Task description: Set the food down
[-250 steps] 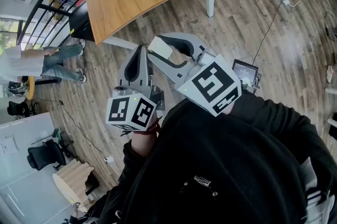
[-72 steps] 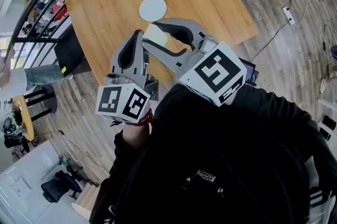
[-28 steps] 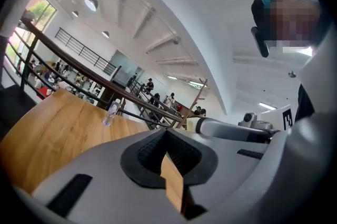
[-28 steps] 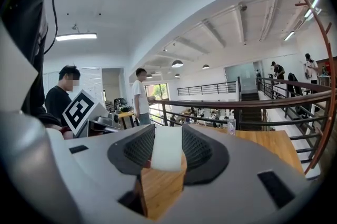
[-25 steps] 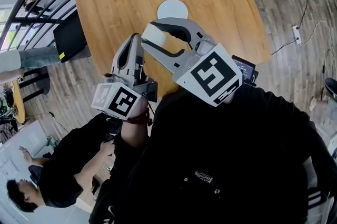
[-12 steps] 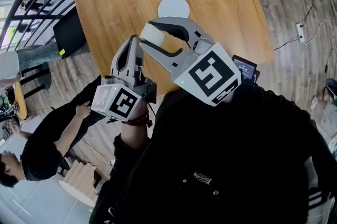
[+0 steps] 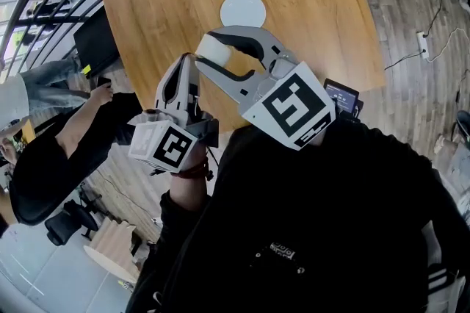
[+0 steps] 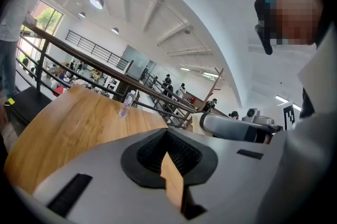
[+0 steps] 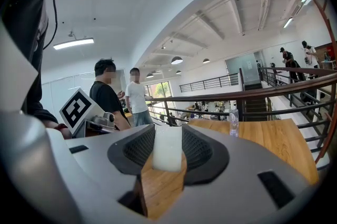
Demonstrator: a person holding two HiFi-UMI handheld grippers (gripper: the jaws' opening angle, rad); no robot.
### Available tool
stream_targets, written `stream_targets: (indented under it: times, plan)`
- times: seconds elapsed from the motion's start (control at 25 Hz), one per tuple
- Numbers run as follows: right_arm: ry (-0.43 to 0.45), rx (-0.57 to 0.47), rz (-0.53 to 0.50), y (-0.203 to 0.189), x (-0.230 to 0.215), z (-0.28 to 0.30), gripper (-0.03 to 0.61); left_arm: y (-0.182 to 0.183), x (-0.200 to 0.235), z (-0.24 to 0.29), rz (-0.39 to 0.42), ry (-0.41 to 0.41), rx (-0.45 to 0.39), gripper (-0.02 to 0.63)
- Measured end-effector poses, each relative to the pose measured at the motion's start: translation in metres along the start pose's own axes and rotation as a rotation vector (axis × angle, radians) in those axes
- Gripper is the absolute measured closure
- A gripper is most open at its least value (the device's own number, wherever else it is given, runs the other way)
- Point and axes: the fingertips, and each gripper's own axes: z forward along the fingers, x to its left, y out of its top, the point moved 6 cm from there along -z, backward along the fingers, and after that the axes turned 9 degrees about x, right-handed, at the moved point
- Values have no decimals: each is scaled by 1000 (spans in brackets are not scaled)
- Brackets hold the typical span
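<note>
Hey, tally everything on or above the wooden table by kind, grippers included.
Grey two-jaw grippers: 2 (left gripper, right gripper)
White round plate: 1
Clear plastic bottle: 1
Pale rectangular food block: 1
Total: 5

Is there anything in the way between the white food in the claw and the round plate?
Nothing visible is. The right claw holds the white food over the wooden table, and only bare tabletop lies between it and the white plate. The left claw sits off to the side.
</note>
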Motion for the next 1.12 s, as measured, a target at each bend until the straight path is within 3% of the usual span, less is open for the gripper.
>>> stream_targets:
  times: [1.12]
  plan:
    - [49,58,86,-25,-37,49,405,-17,32,1,-76,122,67,617]
